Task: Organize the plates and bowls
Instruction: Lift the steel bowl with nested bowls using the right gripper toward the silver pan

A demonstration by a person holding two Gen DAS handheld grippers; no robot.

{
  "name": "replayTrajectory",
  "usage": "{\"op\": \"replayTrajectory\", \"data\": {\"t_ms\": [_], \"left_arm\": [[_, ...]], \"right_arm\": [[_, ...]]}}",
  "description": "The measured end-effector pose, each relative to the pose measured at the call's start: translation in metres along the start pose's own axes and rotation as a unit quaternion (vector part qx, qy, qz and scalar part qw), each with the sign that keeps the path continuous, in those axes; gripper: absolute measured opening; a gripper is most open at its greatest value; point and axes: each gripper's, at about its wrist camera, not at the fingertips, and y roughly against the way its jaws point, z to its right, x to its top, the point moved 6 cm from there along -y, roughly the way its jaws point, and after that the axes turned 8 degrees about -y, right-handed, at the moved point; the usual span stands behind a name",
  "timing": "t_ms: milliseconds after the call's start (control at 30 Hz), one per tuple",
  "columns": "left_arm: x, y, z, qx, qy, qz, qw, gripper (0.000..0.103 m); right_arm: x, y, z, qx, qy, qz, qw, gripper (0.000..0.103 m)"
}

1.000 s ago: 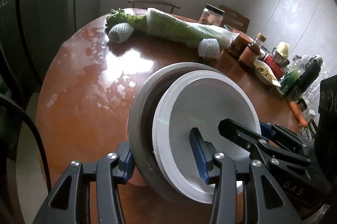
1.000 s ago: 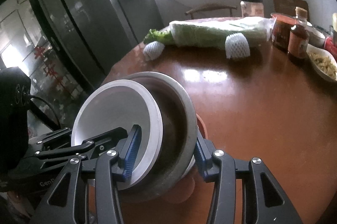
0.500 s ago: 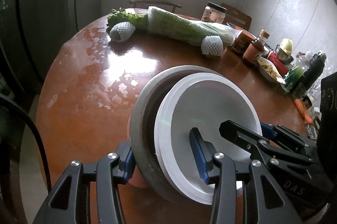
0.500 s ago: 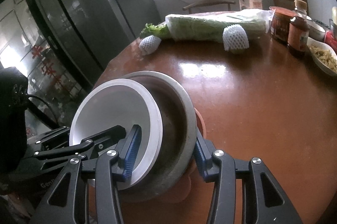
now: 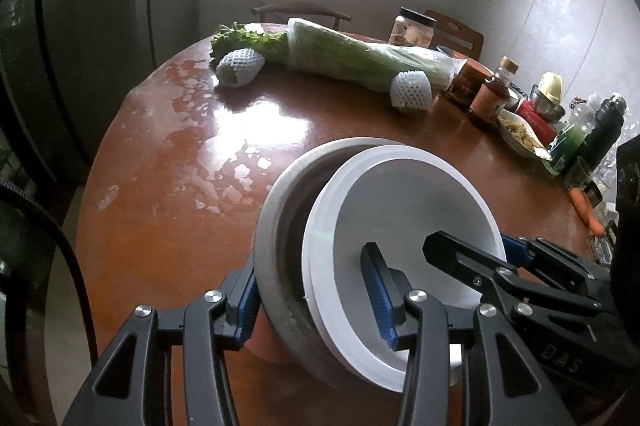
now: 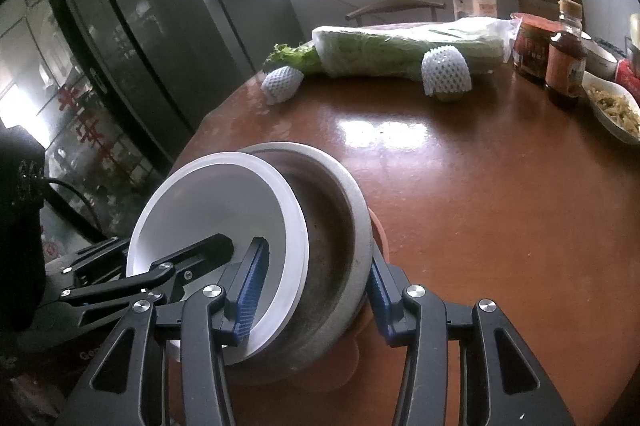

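A stack of dishes sits at the near edge of the round wooden table (image 5: 168,185). A white bowl (image 5: 404,222) lies tilted in a grey stone-like bowl (image 5: 276,238), over an orange dish (image 6: 380,238). My left gripper (image 5: 314,302) is shut on the stack, one finger outside the grey rim, one inside the white bowl. My right gripper (image 6: 312,286) is shut on the same stack from the other side, one finger in the white bowl (image 6: 216,214), one outside the grey bowl (image 6: 332,226).
At the far side lie bagged celery (image 5: 360,59) and two foam-netted fruits (image 5: 240,67), (image 6: 446,69). To the right stand jars, a sauce bottle (image 6: 566,65), a food dish (image 6: 616,109) and a dark flask (image 5: 606,129). A fridge (image 6: 132,37) stands left.
Both grippers and the held stack have shifted slightly; the table's far items sit a little lower and nearer in view. The grips are unchanged.
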Motion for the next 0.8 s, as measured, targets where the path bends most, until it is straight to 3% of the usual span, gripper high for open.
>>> {"op": "replayTrajectory", "data": {"t_ms": [800], "left_arm": [[-0.0003, 0.0031, -0.003, 0.006, 0.0, 0.006, 1.0, 0.048]], "right_arm": [[0.0002, 0.0008, -0.0031, -0.009, 0.009, 0.004, 1.0, 0.051]]}}
